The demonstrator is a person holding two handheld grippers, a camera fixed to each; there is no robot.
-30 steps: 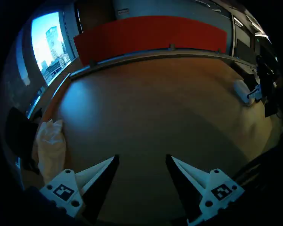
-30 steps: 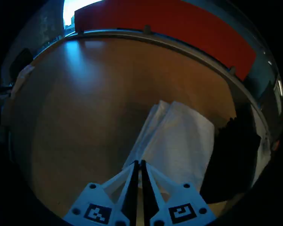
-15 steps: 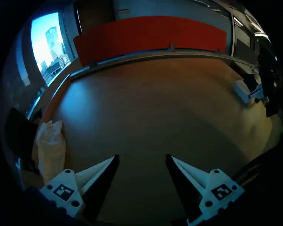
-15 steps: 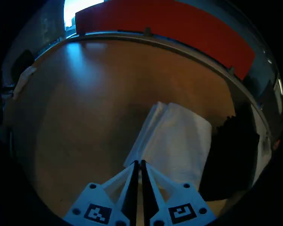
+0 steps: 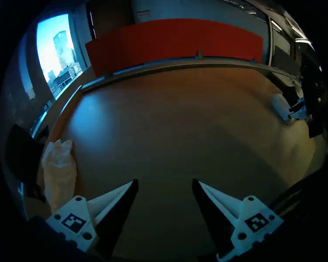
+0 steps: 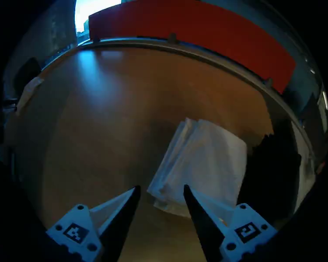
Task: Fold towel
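A wide wooden table (image 5: pixel 172 122) runs out to a red panel (image 5: pixel 172 39) along its far edge, with a bright window (image 5: pixel 54 56) off to one side; in the left gripper view the left gripper (image 5: pixel 164 180) hangs over bare wood, its 2 fingers spread wide with nothing between them; a crumpled white bundle (image 5: pixel 58 172) sits near the table's edge, just beside that gripper; over to the right gripper view now, and the right gripper (image 6: pixel 161 186) has its jaws well parted too, gripping nothing; the towel (image 6: pixel 203 168) lies flat on the table as a neat white folded stack, layers showing along 1 side; its near edge falls in the gap between the fingers, though neither one visibly presses on it; a dark shape (image 6: pixel 269 183) sits right beside the towel, too dim to make out
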